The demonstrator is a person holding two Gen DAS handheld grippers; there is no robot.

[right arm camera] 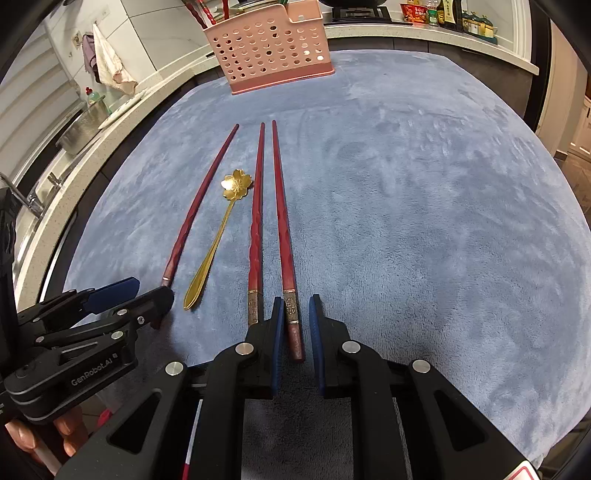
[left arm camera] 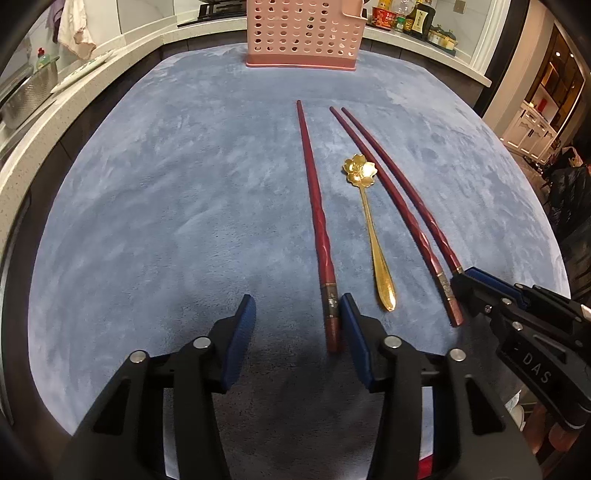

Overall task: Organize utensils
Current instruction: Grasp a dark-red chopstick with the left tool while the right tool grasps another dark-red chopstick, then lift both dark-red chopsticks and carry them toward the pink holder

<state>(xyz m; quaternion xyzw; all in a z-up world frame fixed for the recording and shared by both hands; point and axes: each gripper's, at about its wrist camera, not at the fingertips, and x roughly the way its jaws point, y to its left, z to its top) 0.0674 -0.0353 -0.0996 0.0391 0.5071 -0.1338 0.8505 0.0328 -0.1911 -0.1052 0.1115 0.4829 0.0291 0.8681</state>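
Note:
Three dark red chopsticks and a gold flower-bowl spoon (left arm camera: 369, 221) lie on the blue cloth. My left gripper (left arm camera: 297, 314) is open low over the cloth, with the handle end of the left chopstick (left arm camera: 319, 229) just inside its right finger. My right gripper (right arm camera: 295, 314) is open with the handle end of the rightmost chopstick (right arm camera: 284, 236) between its fingers; the middle chopstick (right arm camera: 256, 229) lies just outside its left finger. The spoon also shows in the right wrist view (right arm camera: 221, 232). A pink perforated utensil basket (left arm camera: 304, 33) stands at the far edge and holds several red chopsticks (right arm camera: 201, 14).
The blue cloth (right arm camera: 424, 221) covers the table. A white counter (left arm camera: 48, 110) curves around the left and back, with a metal colander (left arm camera: 31, 92), a hanging towel (left arm camera: 75, 29) and bottles and jars (left arm camera: 410, 18). A sink and tap (right arm camera: 26, 199) sit at the left.

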